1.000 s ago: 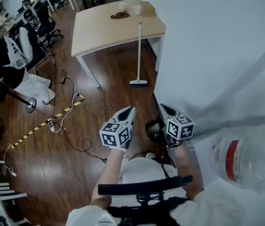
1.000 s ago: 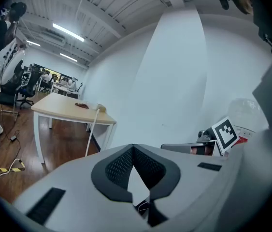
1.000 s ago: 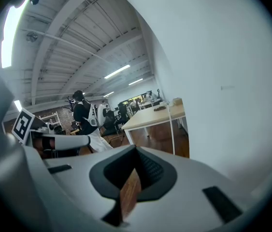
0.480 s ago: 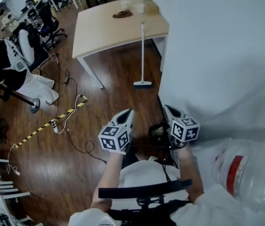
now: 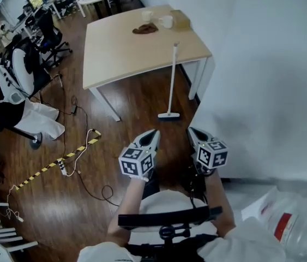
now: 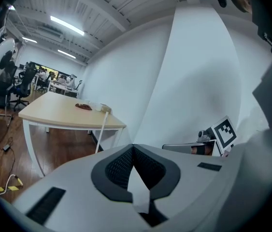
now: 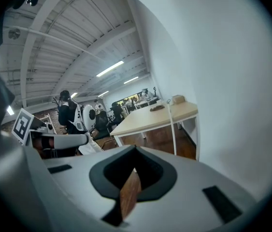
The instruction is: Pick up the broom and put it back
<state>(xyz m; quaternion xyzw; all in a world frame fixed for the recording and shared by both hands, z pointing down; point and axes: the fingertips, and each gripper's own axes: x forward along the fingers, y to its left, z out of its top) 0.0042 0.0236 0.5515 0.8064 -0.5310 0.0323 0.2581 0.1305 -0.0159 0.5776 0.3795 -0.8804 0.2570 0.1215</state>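
— How much of the task can be counted as done?

— None of it, as far as can be judged. The broom (image 5: 171, 81) is seen standing upright, its handle leaned against the edge of the table (image 5: 115, 53) and its head set on the wooden floor (image 5: 137, 108), near the white wall (image 5: 262, 64). It is touched by neither claw.

— And how are the claws held?

— The left claw (image 5: 154, 133) is shown with its jaws pressed together and nothing between them. The same is seen at the right claw (image 5: 192, 131). Both are carried side by side and pointed toward the broom, but well apart from it.

— So what is left to be done?

— Everything: the broom has to be reached, a claw opened and shut round the handle, the broom lifted, and then put back. Where "back" is meant to be cannot be told from what is shown
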